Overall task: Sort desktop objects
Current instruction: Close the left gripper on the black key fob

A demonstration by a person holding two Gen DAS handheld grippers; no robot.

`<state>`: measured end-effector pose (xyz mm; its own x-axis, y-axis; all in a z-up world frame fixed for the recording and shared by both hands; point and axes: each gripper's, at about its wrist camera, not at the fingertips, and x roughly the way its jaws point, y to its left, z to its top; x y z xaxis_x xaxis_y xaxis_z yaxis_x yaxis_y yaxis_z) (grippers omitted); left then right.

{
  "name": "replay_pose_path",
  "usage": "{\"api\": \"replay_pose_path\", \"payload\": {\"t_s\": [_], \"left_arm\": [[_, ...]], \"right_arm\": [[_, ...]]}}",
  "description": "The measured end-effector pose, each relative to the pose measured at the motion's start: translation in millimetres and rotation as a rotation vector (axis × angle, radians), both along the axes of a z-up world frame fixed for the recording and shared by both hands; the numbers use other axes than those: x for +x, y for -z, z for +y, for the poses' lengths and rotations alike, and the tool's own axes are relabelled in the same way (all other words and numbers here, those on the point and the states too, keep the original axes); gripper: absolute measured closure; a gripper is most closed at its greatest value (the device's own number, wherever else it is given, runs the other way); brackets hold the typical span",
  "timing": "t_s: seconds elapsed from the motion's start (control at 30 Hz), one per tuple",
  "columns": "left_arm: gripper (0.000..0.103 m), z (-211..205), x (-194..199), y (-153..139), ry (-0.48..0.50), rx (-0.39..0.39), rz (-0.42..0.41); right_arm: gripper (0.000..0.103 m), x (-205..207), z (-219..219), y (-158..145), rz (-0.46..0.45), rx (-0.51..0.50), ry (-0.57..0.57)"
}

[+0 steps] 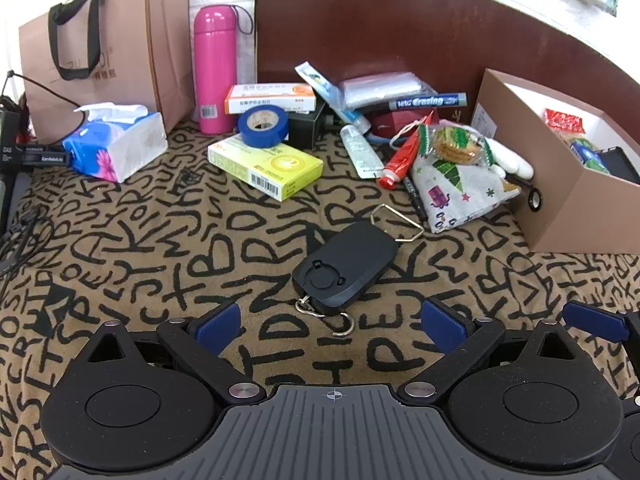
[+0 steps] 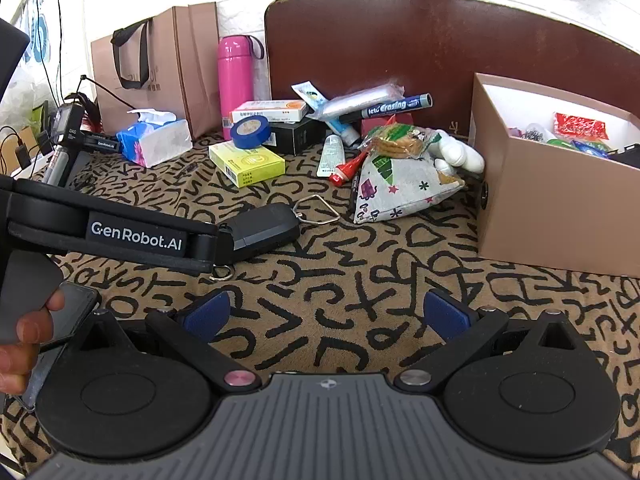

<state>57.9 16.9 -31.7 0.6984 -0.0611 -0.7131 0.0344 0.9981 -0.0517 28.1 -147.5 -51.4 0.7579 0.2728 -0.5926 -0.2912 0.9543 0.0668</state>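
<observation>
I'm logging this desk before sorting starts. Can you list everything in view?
paper bag: 1, brown, back left
flask: 1, pink, beside bag
tissue pack: 1, blue-white, left
tape roll: 1, blue, on yellow box
orange-white box: 1, behind tape
marker: 1, blue, pile top
red tube: 1, in pile
patterned pouch: 1, white, by cardboard box
hanging scale: 1, black, centre
left tongs: open, near the scale
right tongs: open, nothing between them

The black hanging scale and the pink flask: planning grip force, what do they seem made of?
The black hanging scale looks like matte moulded plastic, with shiny wire loops, probably steel. The pink flask has a glossy, smooth coat with highlights, likely painted metal, possibly plastic.
</observation>
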Motion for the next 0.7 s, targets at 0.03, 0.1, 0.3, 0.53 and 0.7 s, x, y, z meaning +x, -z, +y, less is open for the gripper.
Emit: {"api": "replay_pose_path", "payload": {"t_s": [0.03, 0.1, 0.3, 0.53, 0.7], "left_arm": [[0.001, 0, 2, 1, -0.001, 0.000, 0.005], [0.001, 1, 5, 4, -0.001, 0.000, 0.014], [0.001, 3, 18, 12, -0.001, 0.002, 0.039], [0.002, 8, 34, 21, 0.043, -0.013, 0.057], [0.006, 11, 46, 26, 0.080, -0.039, 0.065]], "right_arm": [[0.001, 2, 0, 1, 0.005, 0.002, -0.003], [0.001, 6, 1, 4, 0.014, 0.004, -0.008], [0.001, 19, 6, 14, 0.044, -0.006, -0.024], [0.001, 37, 15, 26, 0.056, -0.012, -0.084], [0.001, 50, 24, 31, 0.056, 0.007, -0.139]]}}
